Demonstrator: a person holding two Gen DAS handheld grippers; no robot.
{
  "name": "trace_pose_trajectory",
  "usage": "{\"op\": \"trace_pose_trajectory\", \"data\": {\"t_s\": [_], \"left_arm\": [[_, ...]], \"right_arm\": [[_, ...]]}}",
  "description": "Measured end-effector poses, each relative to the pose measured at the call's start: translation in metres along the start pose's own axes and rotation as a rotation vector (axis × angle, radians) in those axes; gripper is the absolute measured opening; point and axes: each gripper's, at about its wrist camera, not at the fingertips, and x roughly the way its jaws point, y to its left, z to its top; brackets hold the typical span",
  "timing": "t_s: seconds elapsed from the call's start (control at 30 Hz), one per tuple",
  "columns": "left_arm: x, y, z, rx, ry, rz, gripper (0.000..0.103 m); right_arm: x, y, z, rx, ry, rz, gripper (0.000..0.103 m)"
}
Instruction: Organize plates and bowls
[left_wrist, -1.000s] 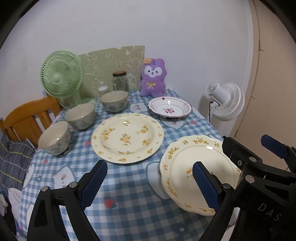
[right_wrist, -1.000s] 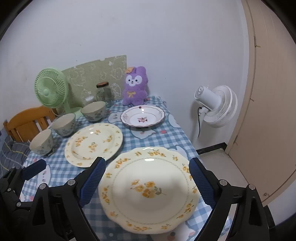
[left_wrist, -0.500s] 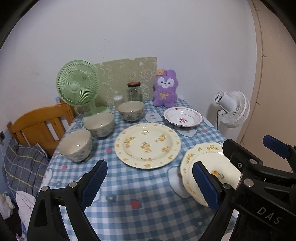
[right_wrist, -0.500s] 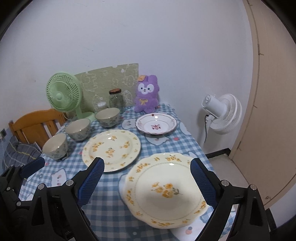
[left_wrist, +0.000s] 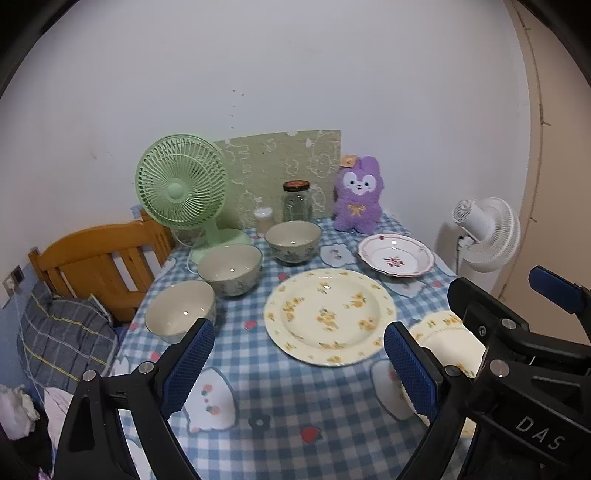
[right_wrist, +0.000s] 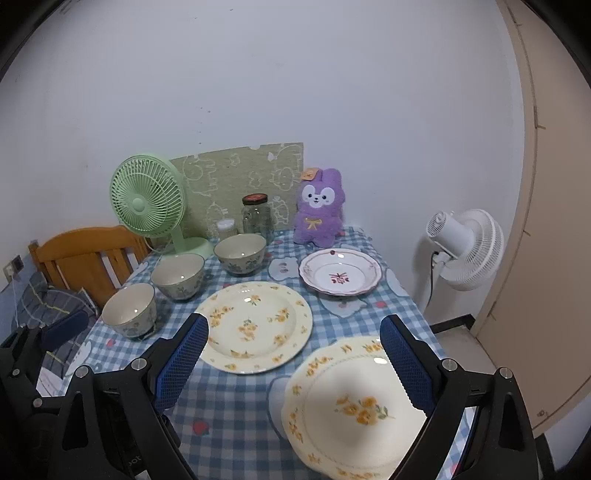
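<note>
Plates first: your right gripper (right_wrist: 293, 360) hangs spread and empty, scalloped plate (right_wrist: 354, 410) just beneath its right finger. Glazed, brittle, slippery; pinch its rim. Left gripper (left_wrist: 297, 369) likewise empty.

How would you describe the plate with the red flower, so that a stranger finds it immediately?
Find the purple plush rabbit at the wall. The plate lies directly before it. It alone is white with a red flower; the two bigger plates are cream with yellow flowers.
</note>
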Motion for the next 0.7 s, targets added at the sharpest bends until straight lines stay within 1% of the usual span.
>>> {"op": "trace_pose_trajectory", "data": {"t_s": [0.1, 0.4, 0.7], "left_arm": [[0.009, 0.003, 0.005, -0.007, 0.009, 0.003, 0.094], [0.040, 0.008, 0.018, -0.008, 0.039, 0.016, 0.094], [0.074, 0.015, 0.031, -0.024, 0.068, 0.011, 0.094]], "right_arm": [[0.012, 0.003, 0.006, -0.006, 0.015, 0.013, 0.096], [0.042, 0.007, 0.021, -0.039, 0.026, 0.010, 0.096], [0.079, 0.005, 0.033, -0.020, 0.059, 0.029, 0.096]]}}
